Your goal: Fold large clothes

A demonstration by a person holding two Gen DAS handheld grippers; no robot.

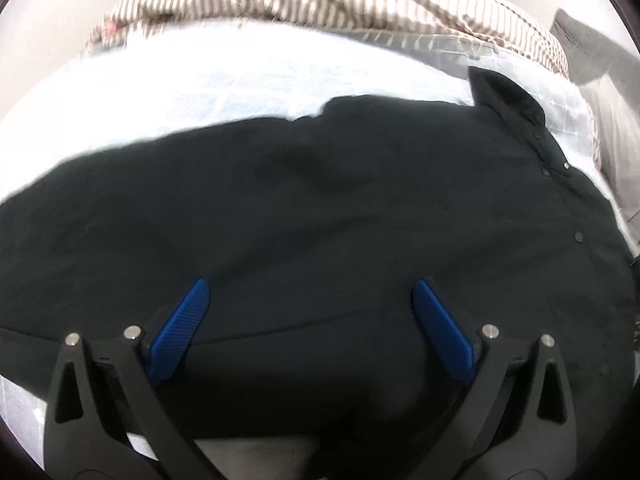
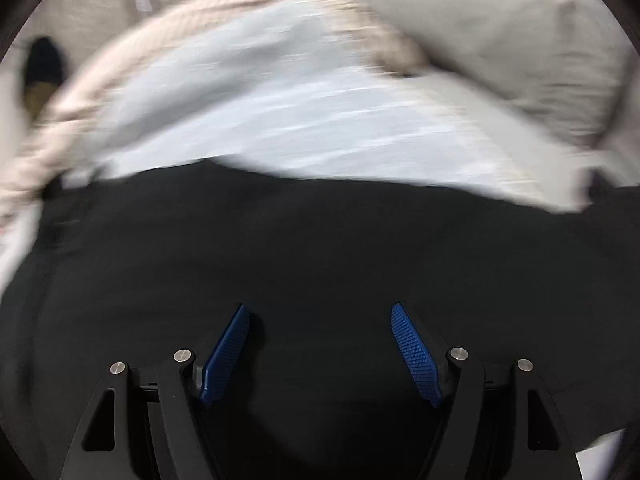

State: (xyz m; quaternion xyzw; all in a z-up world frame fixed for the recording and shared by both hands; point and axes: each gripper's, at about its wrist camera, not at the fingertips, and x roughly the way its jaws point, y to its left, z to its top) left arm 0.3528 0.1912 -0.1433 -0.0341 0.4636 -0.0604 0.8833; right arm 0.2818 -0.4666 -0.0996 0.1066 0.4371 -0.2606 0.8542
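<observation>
Since the black button-front shirt [image 1: 300,220] lies spread flat on the pale bedsheet [image 1: 200,76] for folding, left gripper [image 1: 310,292] and right gripper [image 2: 320,312] hover over it, fingers apart, holding nothing.

A large black garment [image 1: 320,220] lies spread flat across the near part of a pale blue bedsheet [image 1: 240,76], filling most of both wrist views. A row of small dark buttons [image 1: 579,236] runs along its right edge, ending at a collar-like flap [image 1: 504,92] turned up at the far right corner (the cloth looks thin, with soft creases near the middle). Its far edge is uneven.
</observation>
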